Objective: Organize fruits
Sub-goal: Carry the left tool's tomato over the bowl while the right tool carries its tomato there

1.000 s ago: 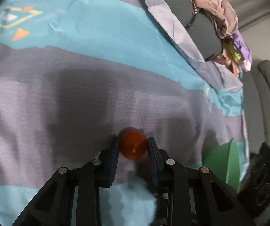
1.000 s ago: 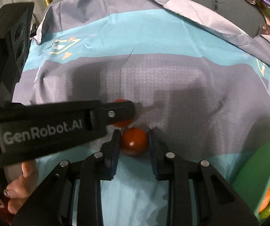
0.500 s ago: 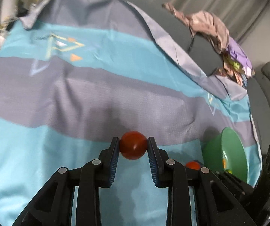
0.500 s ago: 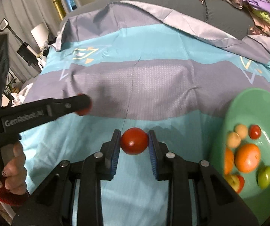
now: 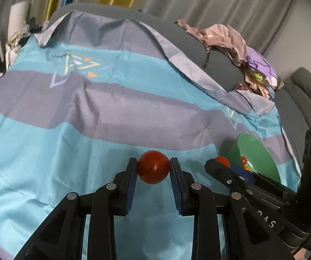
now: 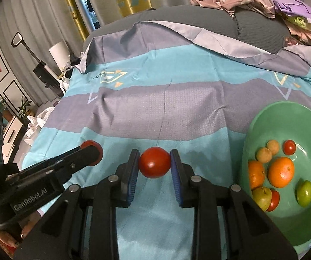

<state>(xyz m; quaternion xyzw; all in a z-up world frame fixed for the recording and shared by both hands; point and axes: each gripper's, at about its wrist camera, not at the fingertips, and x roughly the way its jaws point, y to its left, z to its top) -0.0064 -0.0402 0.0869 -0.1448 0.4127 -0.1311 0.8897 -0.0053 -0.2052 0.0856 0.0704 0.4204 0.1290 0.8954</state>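
Jaws of both grippers clamp smooth round tomatoes: left gripper [image 5: 153,170], right gripper [image 6: 154,165].

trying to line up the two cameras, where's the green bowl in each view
Left wrist view: the green bowl sits at the right edge, seen edge-on and partly hidden behind the right tool.
Right wrist view: the green bowl fills the right side, seen from above with fruit inside.
Shared landmark: the triangle print on the striped sheet, upper left in both.
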